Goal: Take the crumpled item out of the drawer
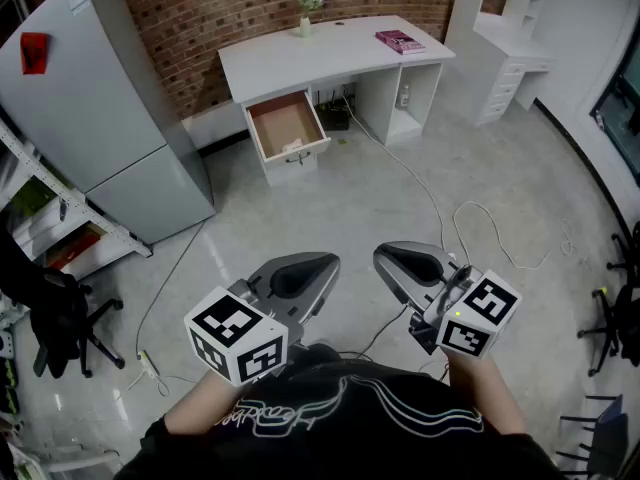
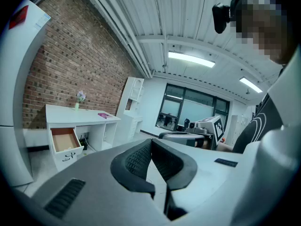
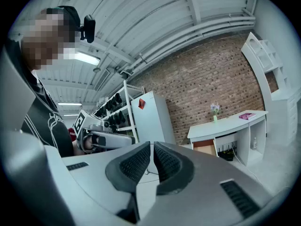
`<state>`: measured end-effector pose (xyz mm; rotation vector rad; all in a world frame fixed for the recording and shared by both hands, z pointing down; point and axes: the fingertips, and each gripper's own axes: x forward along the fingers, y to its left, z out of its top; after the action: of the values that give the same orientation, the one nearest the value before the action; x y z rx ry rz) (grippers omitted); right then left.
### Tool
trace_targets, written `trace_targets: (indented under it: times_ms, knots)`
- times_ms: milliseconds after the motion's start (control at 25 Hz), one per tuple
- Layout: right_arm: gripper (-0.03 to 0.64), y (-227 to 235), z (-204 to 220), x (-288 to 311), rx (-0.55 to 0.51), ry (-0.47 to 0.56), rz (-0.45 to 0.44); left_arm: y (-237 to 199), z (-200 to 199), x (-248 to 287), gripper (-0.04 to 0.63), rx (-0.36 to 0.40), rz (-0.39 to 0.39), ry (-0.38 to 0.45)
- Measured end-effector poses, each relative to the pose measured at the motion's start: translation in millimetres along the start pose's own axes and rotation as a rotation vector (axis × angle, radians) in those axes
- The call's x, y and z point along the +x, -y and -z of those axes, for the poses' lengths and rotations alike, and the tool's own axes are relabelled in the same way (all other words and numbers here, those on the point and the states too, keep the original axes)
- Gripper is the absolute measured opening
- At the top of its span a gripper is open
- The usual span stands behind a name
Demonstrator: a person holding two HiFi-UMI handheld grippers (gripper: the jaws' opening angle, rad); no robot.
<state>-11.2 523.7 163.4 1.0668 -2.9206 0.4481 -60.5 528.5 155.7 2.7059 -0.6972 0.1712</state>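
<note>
Across the floor, the white desk (image 1: pixel 300 58) has its wooden drawer (image 1: pixel 287 126) pulled open. A small pale crumpled item (image 1: pixel 293 147) lies near the drawer's front. The open drawer (image 2: pixel 65 140) also shows in the left gripper view, and the same drawer (image 3: pixel 203 147) in the right gripper view. My left gripper (image 1: pixel 318 264) and right gripper (image 1: pixel 385 258) are held side by side close to my body, far from the desk. Both are shut with nothing between the jaws. In its own view the left gripper (image 2: pixel 150 145) has its pads together, as does the right gripper (image 3: pixel 152 149).
A grey fridge (image 1: pixel 90 98) stands left of the desk. A pink book (image 1: pixel 400 40) and a flower vase (image 1: pixel 306 13) sit on the desktop. Cables (image 1: pixel 430 198) trail over the floor. A black office chair (image 1: pixel 60 318) is at left, a white shelf unit (image 1: pixel 510 38) at right.
</note>
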Motion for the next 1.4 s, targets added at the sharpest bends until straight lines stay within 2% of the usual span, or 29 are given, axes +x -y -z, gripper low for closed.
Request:
trace_targets:
  times_ms: [360, 720, 960, 1080, 1200, 1400]
  knots:
    - [0.054, 12, 5, -20, 0.004, 0.031, -0.002, 9, 7, 20, 0.021, 0.015, -0.005, -0.014]
    - [0.054, 91, 11, -10, 0.046, 0.071, 0.059, -37, 13, 86, 0.021, -0.009, 0.014, -0.046]
    - [0.055, 183, 4, 25, 0.081, 0.041, 0.072, -106, -3, 159, 0.021, -0.044, 0.019, -0.071]
    - [0.055, 238, 0, 53, 0.115, 0.028, 0.065, -152, -10, 201, 0.021, -0.051, -0.002, -0.092]
    - [0.055, 294, -4, 84, 0.148, -0.016, 0.046, -201, -18, 244, 0.021, -0.091, -0.025, -0.116]
    - [0.055, 385, -21, 138, 0.167, -0.076, 0.011, -283, -44, 306, 0.021, -0.137, -0.046, -0.112]
